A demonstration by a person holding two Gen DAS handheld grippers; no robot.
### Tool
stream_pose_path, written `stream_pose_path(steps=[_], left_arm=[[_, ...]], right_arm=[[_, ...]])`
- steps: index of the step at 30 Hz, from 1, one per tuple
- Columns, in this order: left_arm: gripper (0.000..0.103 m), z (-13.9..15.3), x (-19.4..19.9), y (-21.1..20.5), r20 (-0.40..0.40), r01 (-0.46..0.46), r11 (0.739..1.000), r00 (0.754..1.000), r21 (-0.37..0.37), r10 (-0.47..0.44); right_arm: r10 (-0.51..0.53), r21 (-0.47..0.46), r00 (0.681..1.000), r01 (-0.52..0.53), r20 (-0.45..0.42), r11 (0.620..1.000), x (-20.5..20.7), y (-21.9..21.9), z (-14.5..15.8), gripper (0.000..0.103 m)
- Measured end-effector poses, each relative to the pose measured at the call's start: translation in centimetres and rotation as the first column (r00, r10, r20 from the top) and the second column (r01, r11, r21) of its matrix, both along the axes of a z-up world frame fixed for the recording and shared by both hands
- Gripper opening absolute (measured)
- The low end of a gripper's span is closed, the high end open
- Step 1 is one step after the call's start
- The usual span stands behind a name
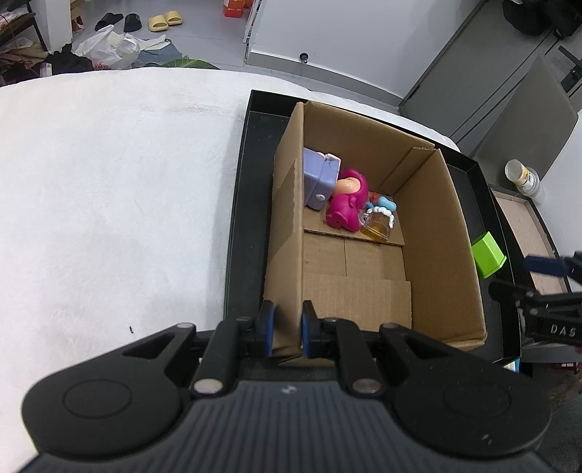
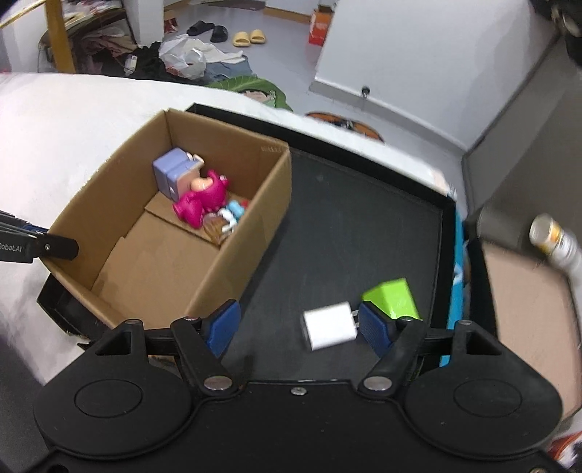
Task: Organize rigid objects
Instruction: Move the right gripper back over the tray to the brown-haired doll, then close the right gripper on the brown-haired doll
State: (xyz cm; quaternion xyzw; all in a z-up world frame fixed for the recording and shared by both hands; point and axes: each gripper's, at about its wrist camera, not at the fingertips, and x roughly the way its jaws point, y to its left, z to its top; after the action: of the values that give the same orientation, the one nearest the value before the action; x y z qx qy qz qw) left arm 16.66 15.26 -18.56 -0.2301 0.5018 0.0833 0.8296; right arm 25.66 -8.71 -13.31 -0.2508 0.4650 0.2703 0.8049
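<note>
The left hand-held gripper [image 1: 283, 329] pinches the brown cardboard box's [image 1: 440, 233] near wall. The right hand-held gripper [image 2: 298, 327] gapes over the black tray [image 2: 345, 225], white plug cube [image 2: 329, 325] between its pads, lime-green block [image 2: 394, 296] just beyond.

1. Yellow slippers [image 1: 164, 21] and black slippers [image 1: 120, 21] lie on the floor beyond the desk.
2. A white plastic bag [image 1: 109, 47] sits crumpled among scattered clothes.
3. An orange carton [image 2: 321, 24] stands by the wall.
4. A bottle [image 1: 523, 178] stands beside grey cabinets [image 1: 509, 80].
</note>
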Motion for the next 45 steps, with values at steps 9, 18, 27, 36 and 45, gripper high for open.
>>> stream_pose_path(steps=[9,18,27,36,45], left_arm=[[0.014,0.0,0.0,0.0,0.0,-0.005,1.0,1.0,-0.003,0.005],[0.014,0.0,-0.1,0.0,0.0,-0.003,1.0,1.0,-0.001,0.003],[0.014,0.0,-0.1,0.0,0.0,-0.005,1.0,1.0,-0.003,0.005],[0.014,0.0,-0.1,0.0,0.002,-0.005,1.0,1.0,-0.006,0.005],[0.014,0.0,-0.2,0.1,0.002,-0.007,1.0,1.0,-0.008,0.007]], right_arm=[[-0.058,0.013,0.996,0.059,-0.065,0.998,0.3,-1.6,-2.1,0.071],[-0.099,0.04,0.987,0.105,-0.126,0.994,0.2,-2.2,-3.6,0.071],[-0.156,0.07,0.961,0.176,-0.229,0.982,0.7,-3.1,-5.6,0.07],[-0.149,0.047,0.944,0.17,-0.293,0.984,0.6,-2.9,-6.8,0.067],[-0.115,0.004,0.929,0.124,-0.35,0.992,-0.2,-2.6,-8.1,0.067]])
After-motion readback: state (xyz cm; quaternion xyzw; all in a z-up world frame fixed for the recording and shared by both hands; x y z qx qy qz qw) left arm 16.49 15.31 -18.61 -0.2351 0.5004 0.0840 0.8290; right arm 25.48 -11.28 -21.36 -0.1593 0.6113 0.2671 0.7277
